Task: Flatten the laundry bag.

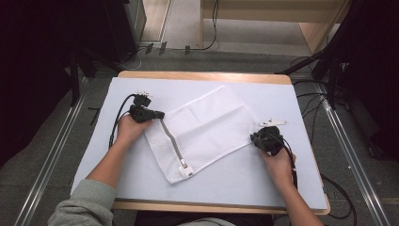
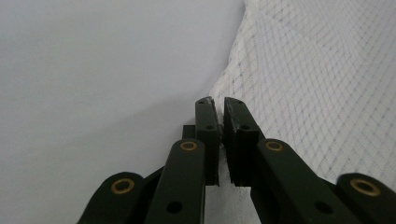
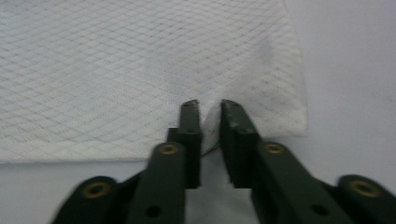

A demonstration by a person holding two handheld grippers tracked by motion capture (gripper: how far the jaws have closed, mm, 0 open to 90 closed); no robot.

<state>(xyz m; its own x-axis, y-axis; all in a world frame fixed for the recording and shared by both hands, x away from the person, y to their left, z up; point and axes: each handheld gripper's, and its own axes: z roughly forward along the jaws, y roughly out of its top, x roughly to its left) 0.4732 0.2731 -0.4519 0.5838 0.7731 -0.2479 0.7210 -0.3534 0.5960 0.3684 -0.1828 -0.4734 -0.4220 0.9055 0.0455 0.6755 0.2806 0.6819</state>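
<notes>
A white mesh bag (image 1: 202,134) lies flat and skewed on the white table (image 1: 235,186). A grey zipper (image 1: 171,143) runs along its left edge, with the pull (image 1: 184,165) at the near end. My left gripper (image 1: 160,114) is at the bag's far-left corner, by the zipper's far end. In the left gripper view my left gripper (image 2: 218,100) is shut on the edge of the mesh bag (image 2: 317,70). My right gripper (image 1: 254,137) is at the bag's right corner. In the right gripper view my right gripper (image 3: 209,103) pinches a small fold of the mesh bag (image 3: 116,70).
The table's wooden front edge (image 1: 211,205) lies close to the person. Black cables (image 1: 115,123) trail from both grippers across the table. Dark stands (image 1: 329,70) and floor cables flank the table. A light wooden unit (image 1: 263,19) stands behind it.
</notes>
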